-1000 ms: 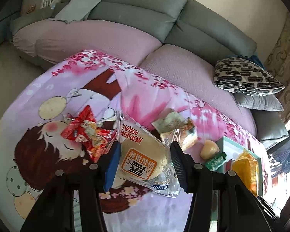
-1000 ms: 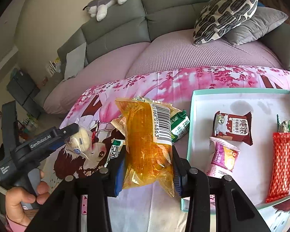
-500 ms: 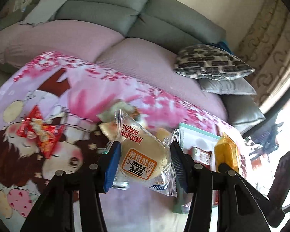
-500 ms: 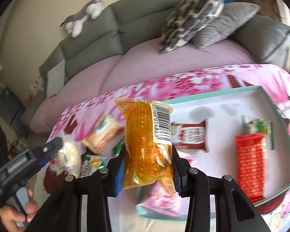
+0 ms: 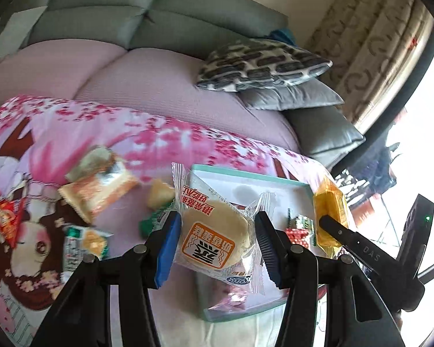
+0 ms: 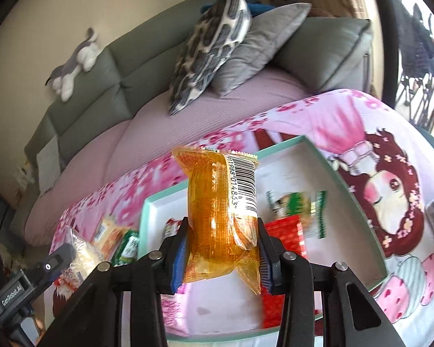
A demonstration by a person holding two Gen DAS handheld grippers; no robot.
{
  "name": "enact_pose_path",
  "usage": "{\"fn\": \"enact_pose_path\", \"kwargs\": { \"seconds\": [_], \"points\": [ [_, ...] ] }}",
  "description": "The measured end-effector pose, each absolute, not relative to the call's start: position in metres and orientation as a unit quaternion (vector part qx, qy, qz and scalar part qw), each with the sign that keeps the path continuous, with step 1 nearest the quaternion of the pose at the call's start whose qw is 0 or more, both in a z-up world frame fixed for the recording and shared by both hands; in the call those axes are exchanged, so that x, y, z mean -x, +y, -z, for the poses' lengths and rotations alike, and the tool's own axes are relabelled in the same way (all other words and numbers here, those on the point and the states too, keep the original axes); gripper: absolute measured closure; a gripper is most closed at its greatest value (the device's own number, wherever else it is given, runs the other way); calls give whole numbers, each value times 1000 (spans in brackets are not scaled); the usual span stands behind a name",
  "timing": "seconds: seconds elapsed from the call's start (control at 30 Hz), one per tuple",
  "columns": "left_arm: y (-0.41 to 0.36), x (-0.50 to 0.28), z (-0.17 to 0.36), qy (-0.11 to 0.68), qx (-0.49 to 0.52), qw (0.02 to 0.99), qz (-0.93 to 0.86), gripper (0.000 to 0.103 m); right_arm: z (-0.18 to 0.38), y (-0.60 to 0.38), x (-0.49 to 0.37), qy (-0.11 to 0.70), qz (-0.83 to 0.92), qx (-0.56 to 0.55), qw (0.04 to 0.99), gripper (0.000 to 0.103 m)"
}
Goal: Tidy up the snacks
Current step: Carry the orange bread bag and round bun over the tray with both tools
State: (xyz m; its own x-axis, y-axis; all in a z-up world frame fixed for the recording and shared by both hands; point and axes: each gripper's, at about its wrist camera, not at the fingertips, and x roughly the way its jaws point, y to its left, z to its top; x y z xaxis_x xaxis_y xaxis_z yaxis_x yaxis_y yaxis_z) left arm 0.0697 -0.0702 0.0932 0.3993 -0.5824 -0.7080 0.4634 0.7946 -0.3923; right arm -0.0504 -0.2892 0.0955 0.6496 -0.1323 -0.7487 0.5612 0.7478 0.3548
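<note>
My left gripper (image 5: 215, 244) is shut on a round pale cake in a clear wrapper (image 5: 214, 232), held above the near-left part of a teal-rimmed white tray (image 5: 246, 175). My right gripper (image 6: 221, 256) is shut on an orange packet with a barcode (image 6: 217, 219), held over the same tray (image 6: 358, 202). The orange packet (image 5: 329, 211) also shows at the right of the left wrist view. A red packet (image 6: 283, 231) and a green-and-white packet (image 6: 298, 205) lie in the tray.
Loose snacks lie on the pink cartoon blanket (image 5: 107, 133) left of the tray: an orange cracker pack (image 5: 98, 188), a red wrapper (image 5: 3, 217), a small green pack (image 5: 84, 243). Behind are a grey sofa (image 5: 159, 26) and patterned cushion (image 5: 260, 63).
Both grippers have swung to the right with their snacks, from over the blanket to above the tray. The loose snacks now lie to the left in both views.
</note>
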Motion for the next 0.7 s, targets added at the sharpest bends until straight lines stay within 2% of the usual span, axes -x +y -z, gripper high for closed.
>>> {"fn": "enact_pose_path", "kwargs": {
  "seconds": [0.7],
  "points": [
    [-153,-96,-71,443,36,821,357,49,-63,-306,25,369,202,-282,862,60]
  ]
}}
